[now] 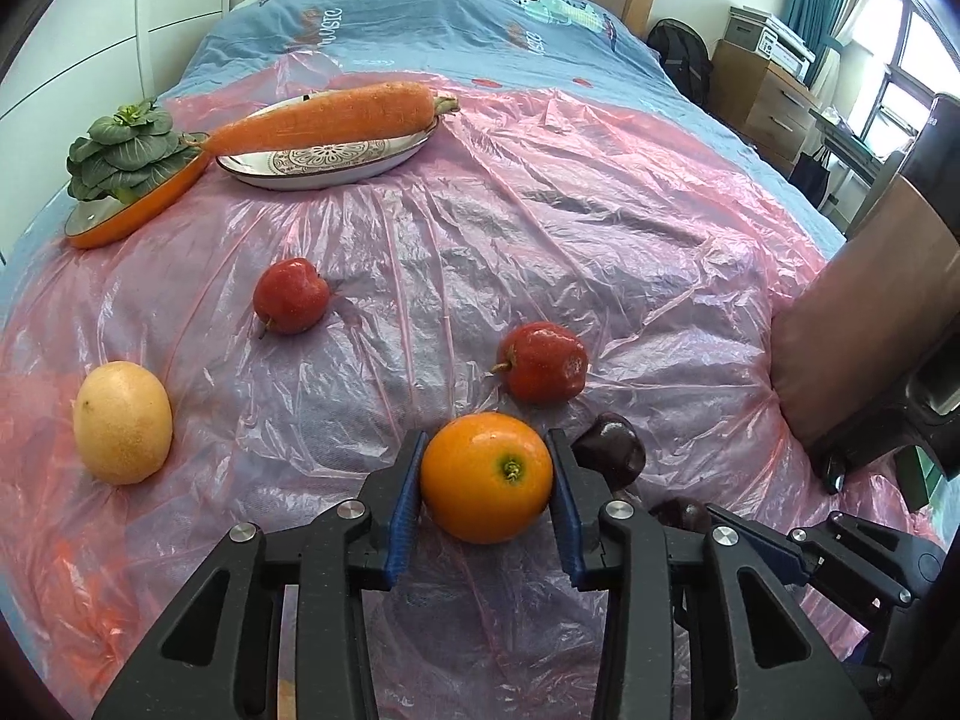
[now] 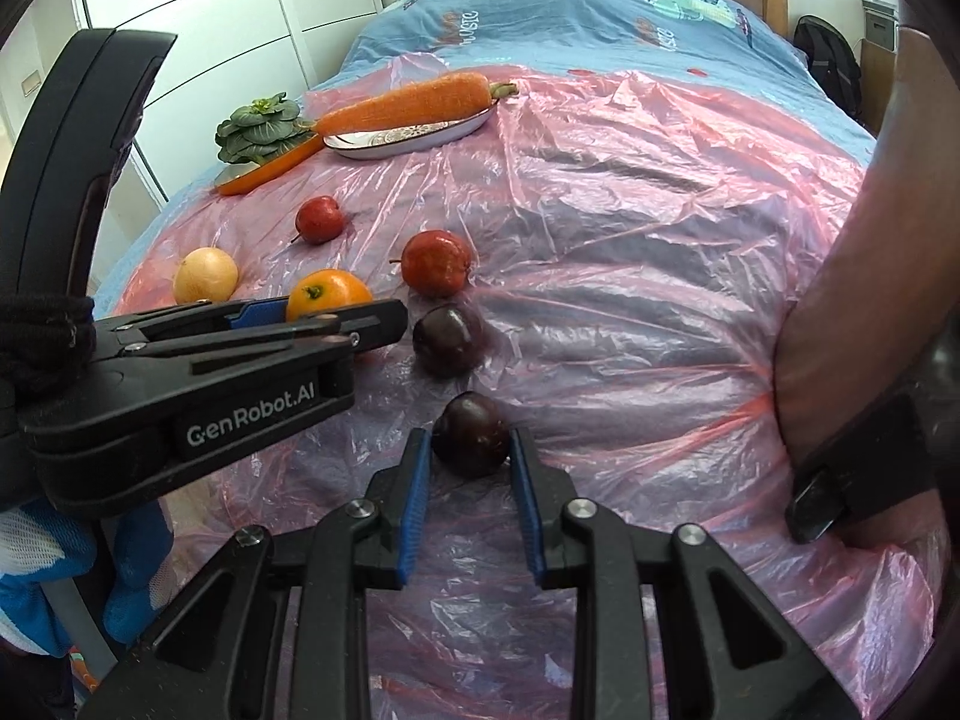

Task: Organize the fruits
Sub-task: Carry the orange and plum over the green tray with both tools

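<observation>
An orange (image 1: 486, 477) sits between the blue pads of my left gripper (image 1: 486, 438), which is shut on it just above the pink plastic sheet (image 1: 540, 228). My right gripper (image 2: 470, 435) is shut on a dark plum (image 2: 471, 450) low on the sheet. A second dark plum (image 2: 449, 341) lies just beyond it. Two red apples (image 1: 291, 297) (image 1: 543, 363) and a yellow round fruit (image 1: 123, 423) lie loose on the sheet. In the right wrist view the left gripper (image 2: 336, 315) shows from the side with the orange (image 2: 327, 294) in it.
At the back left a carrot (image 1: 324, 117) lies on a patterned plate (image 1: 324, 171), beside a green leafy vegetable (image 1: 123, 147) on an orange-rimmed plate (image 1: 132, 213). A brown padded object (image 1: 870, 324) stands at the right edge. The blue bedcover (image 1: 456, 24) runs to the headboard.
</observation>
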### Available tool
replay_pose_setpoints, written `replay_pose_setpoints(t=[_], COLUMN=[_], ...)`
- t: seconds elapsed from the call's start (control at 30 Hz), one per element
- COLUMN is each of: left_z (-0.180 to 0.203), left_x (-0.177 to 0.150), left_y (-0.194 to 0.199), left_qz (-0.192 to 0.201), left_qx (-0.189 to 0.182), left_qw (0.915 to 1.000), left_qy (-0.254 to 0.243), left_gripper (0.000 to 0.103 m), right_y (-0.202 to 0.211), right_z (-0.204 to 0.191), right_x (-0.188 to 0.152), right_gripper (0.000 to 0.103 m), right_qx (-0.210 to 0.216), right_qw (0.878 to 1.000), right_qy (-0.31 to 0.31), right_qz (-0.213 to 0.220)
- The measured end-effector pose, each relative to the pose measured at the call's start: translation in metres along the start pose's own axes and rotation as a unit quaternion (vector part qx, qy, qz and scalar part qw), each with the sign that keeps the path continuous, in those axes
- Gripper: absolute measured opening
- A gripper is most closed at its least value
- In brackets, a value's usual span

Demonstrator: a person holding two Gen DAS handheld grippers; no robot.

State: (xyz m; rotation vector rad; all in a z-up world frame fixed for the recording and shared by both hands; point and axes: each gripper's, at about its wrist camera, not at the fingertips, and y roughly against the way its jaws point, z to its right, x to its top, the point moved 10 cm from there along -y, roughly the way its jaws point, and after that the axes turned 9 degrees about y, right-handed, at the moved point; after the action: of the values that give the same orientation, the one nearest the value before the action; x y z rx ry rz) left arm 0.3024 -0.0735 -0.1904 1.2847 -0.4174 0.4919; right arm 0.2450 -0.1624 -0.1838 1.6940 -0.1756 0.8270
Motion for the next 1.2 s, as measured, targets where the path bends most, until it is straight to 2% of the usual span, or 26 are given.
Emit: replay_pose_setpoints(t=[0.33, 0.63, 0.97, 1.2], left_z=[-0.002, 0.006, 0.044, 0.086], left_x=[0.001, -0.024, -0.057, -0.075], left_y=[0.050, 0.097, 0.140, 0.164], left_qz=[0.014, 0.011, -0.001, -0.008], left_qx=[-0.010, -0.032, -0.064, -0.088], left_qw=[0.9998, 0.9993, 0.9979, 0.9960], left_qy=[0.005, 0.018, 0.011, -0.008], left_gripper=[0.033, 0.033, 0.033, 0.033], right_y=[0.042, 0.092, 0.150, 0.187], right_z=[-0.013, -0.015, 0.006, 0.034], right_x=[0.007, -0.015, -0.045, -0.063], right_gripper=[0.037, 0.037, 0.037, 0.037], right_qx=[0.000, -0.008, -0.035, -0.058], right_qw=[1.000, 0.999, 0.998, 0.995], right_qy=[0.003, -0.011, -0.033, -0.057], right_qz=[0.020, 0.030, 0.047, 0.064])
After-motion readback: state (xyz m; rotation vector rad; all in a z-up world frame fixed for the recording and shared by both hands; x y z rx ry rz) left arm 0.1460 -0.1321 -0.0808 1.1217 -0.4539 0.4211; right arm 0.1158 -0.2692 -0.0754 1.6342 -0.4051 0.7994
